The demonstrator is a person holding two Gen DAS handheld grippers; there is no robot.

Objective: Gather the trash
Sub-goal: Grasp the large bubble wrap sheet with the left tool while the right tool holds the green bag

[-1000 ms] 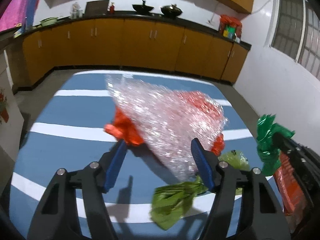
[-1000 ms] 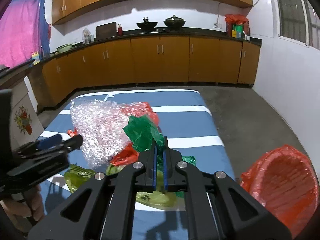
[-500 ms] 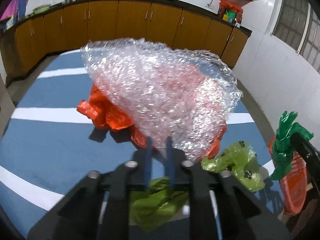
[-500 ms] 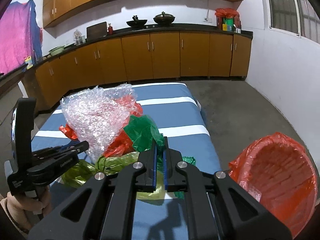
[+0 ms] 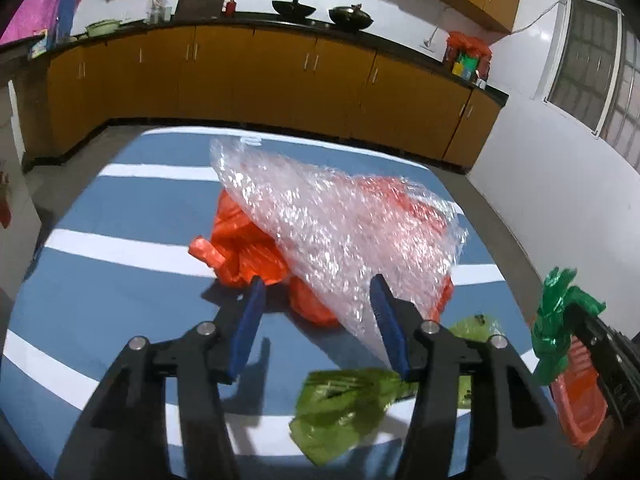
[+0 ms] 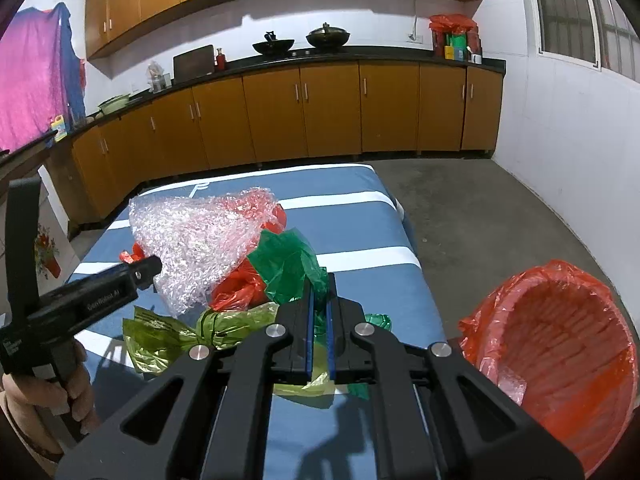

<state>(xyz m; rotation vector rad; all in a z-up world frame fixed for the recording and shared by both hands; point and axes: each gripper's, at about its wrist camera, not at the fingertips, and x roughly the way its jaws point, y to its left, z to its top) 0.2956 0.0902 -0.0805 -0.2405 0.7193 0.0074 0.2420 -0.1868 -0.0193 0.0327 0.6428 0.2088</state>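
Left gripper (image 5: 316, 320), clamped half a second ago, now gapes empty at the bubble wrap (image 5: 340, 236) on the blue table (image 5: 120, 280), its grab apparently lost, while right gripper (image 6: 319, 336) pinches green plastic (image 6: 288, 264), bin (image 6: 560, 360) at 3 o'clock.

Even indoor light, strong fisheye bending

The room is lit evenly from above; soft shadows are cast on the striped table (image 5: 120, 248) beneath the left gripper (image 5: 316, 320). Glare is scattered across the bubble wrap (image 5: 340, 236), which is slightly smeared by motion. Cabinets (image 6: 328, 112) are curved and dark vignetting is seen toward the corners.
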